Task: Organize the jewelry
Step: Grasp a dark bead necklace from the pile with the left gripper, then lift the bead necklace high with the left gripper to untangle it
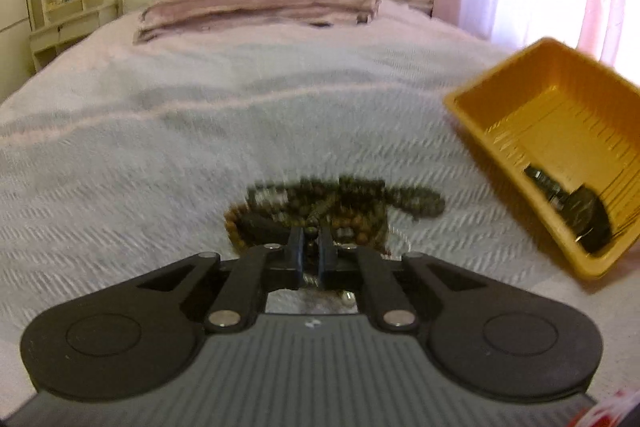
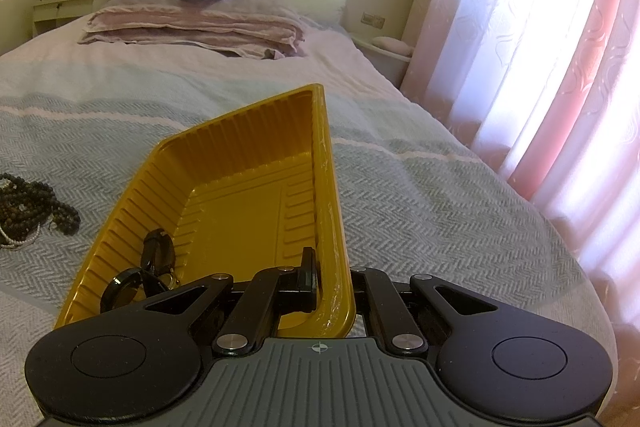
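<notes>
Your bed's grey herringbone cover (image 2: 420,195) carries everything. The ribbed yellow plastic tray (image 2: 240,187) sits tilted, its long axis running away from you toward the pillows; your right gripper (image 2: 330,279) pinches its near right rim. A dark watch-like piece (image 2: 156,259) lies in its low corner. Left of the tray, your left gripper (image 1: 310,247) is pressed together on a strand from the tangled heap of dark and brown bead strings (image 1: 340,203).
</notes>
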### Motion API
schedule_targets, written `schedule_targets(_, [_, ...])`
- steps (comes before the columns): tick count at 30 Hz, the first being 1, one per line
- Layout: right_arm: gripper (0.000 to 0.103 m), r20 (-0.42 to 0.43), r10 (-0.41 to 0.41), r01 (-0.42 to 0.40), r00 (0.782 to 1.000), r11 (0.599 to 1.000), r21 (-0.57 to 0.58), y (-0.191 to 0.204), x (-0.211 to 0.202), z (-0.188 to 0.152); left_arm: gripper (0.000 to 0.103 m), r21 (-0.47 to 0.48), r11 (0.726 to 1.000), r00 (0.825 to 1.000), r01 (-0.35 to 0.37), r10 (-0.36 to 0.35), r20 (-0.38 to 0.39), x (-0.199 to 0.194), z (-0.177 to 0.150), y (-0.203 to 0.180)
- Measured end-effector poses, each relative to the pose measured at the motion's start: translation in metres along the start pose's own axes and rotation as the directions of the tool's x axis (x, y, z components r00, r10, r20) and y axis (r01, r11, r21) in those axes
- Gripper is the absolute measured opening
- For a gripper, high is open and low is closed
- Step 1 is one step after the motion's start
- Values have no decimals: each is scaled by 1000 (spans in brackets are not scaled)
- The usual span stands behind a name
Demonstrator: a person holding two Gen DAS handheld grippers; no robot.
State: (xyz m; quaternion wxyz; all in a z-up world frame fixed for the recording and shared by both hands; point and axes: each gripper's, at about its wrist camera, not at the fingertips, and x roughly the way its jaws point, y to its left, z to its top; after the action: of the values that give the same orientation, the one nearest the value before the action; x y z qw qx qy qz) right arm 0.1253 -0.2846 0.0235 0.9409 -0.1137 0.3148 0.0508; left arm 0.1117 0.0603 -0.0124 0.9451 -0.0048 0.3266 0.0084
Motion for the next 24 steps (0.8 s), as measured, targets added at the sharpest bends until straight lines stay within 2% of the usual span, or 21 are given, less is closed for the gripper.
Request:
schedule_targets(8, [4,2,-1,1,1000,1000,-4,0,-2,2,6,87,994,993,72,-80,92,-40,56,19])
schedule_targets(16, [5,5,2,-2,1000,1000,-4,0,-3,2,6,178,981,983,70,-99,157,-68,105,32])
schedule_targets(24, [5,6,2,-2,1000,1000,-6,-1,-3,3,6,319,946,978,55,-115,174,-86,156,28])
